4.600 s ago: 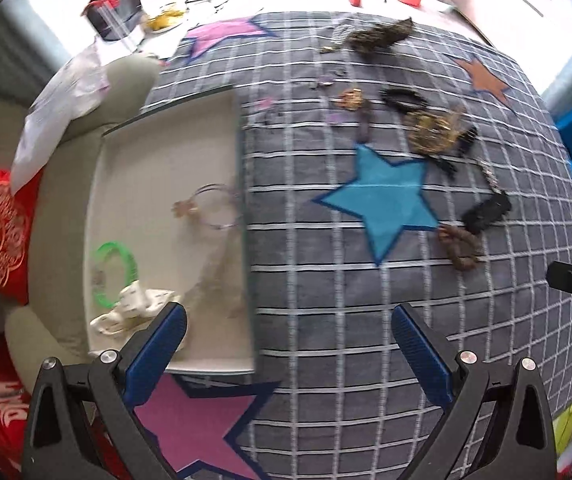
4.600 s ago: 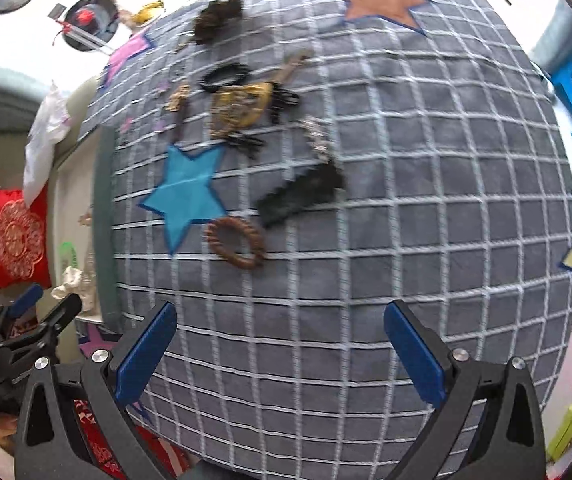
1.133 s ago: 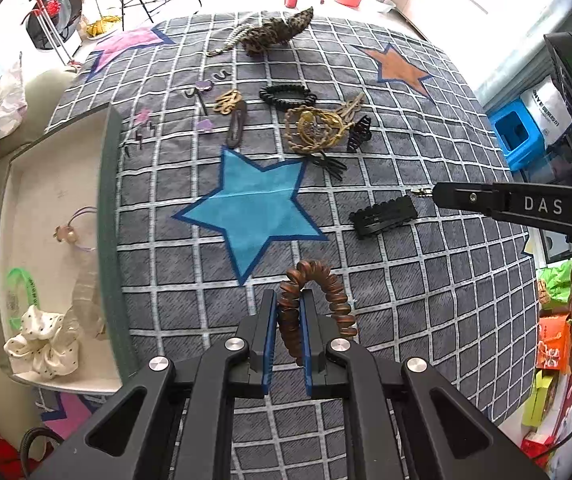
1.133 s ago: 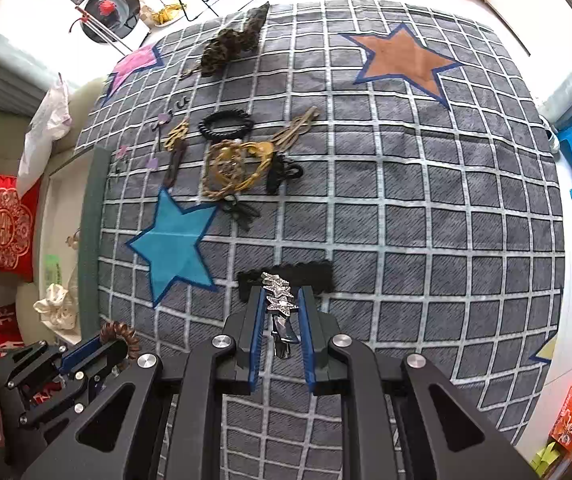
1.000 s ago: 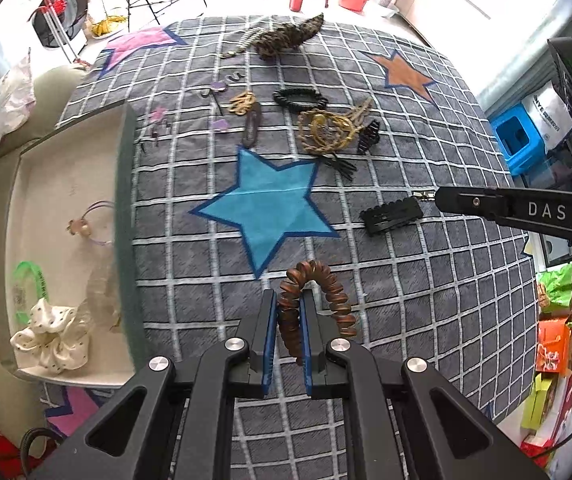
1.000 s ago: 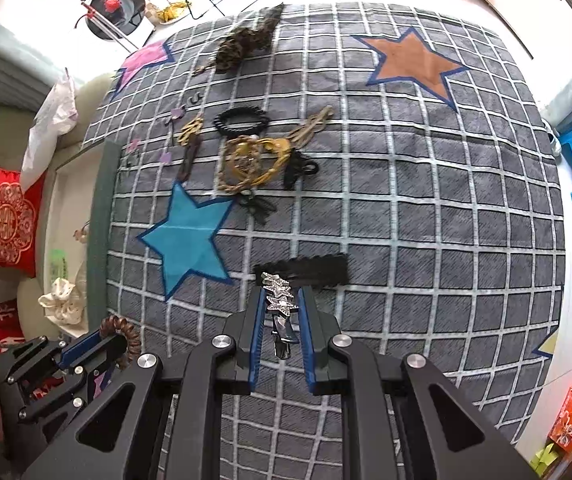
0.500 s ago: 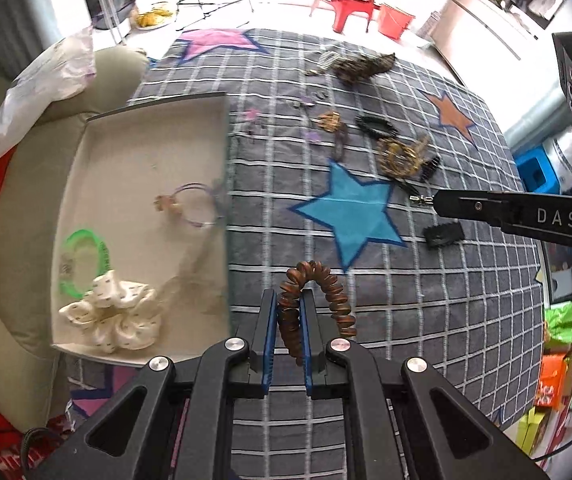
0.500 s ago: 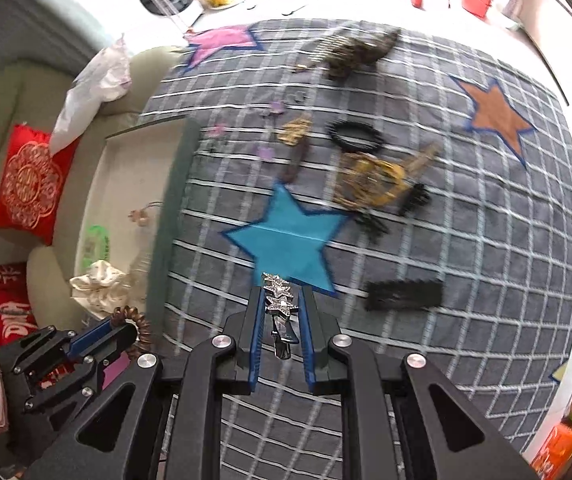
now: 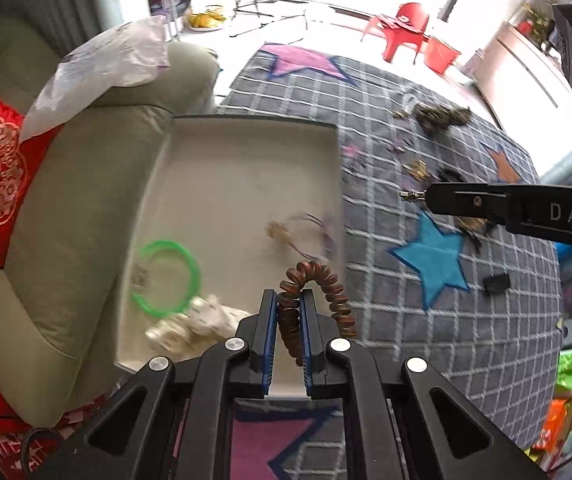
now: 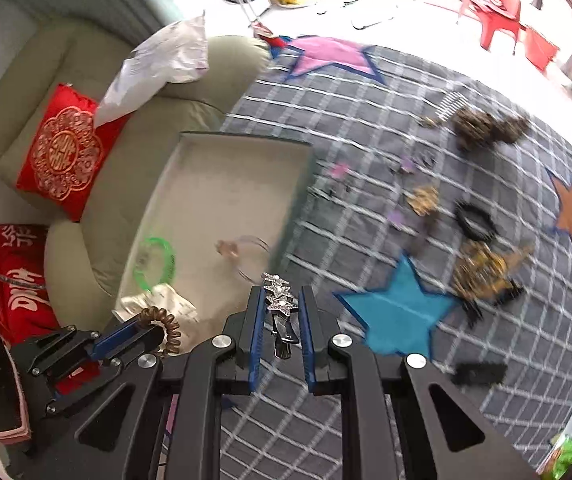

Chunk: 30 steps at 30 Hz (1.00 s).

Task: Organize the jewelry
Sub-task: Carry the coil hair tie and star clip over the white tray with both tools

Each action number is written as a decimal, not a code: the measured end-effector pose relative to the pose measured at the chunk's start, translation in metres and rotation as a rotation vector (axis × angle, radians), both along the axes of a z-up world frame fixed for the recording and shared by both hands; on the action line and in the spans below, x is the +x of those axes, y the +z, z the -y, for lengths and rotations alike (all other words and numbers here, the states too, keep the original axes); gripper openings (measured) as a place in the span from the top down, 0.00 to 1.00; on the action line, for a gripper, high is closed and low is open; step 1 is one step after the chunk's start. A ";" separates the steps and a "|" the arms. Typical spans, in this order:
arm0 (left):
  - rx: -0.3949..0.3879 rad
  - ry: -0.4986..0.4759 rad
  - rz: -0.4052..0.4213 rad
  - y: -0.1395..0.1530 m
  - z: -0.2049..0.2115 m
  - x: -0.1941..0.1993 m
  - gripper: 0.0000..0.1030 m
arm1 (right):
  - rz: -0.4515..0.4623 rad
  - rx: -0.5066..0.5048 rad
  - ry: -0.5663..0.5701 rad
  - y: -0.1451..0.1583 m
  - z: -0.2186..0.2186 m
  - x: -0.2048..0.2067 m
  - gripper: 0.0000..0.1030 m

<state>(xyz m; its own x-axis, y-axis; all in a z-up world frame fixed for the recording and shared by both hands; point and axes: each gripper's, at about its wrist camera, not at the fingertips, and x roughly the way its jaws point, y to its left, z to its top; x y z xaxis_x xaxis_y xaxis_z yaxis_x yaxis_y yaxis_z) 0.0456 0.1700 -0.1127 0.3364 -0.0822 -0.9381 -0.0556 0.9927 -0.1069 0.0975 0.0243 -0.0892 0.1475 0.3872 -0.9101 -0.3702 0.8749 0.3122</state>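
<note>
Your left gripper (image 9: 288,312) clamps a brown coil hair tie (image 9: 318,292) above the tray (image 9: 246,152); your right gripper (image 10: 282,312) pinches a star hair clip (image 10: 280,300). Several accessories already lie inside the tray, and many remain on the checked cloth (image 10: 486,360).

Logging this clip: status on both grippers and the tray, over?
Left gripper shut on brown spiral hair tie. Right gripper shut on silver star hair clip. Both near the white rectangular tray. Nothing seen in the way.

the tray (image 9: 246,168) sits on the sofa (image 9: 86,184) left of the bed (image 9: 426,320); a bangle (image 9: 168,276) and scrunchie (image 9: 194,324) lie inside.
</note>
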 end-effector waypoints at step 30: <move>0.111 0.134 -0.027 -0.101 -0.069 0.089 0.88 | -0.001 -0.001 -0.006 -0.097 -0.087 0.087 0.82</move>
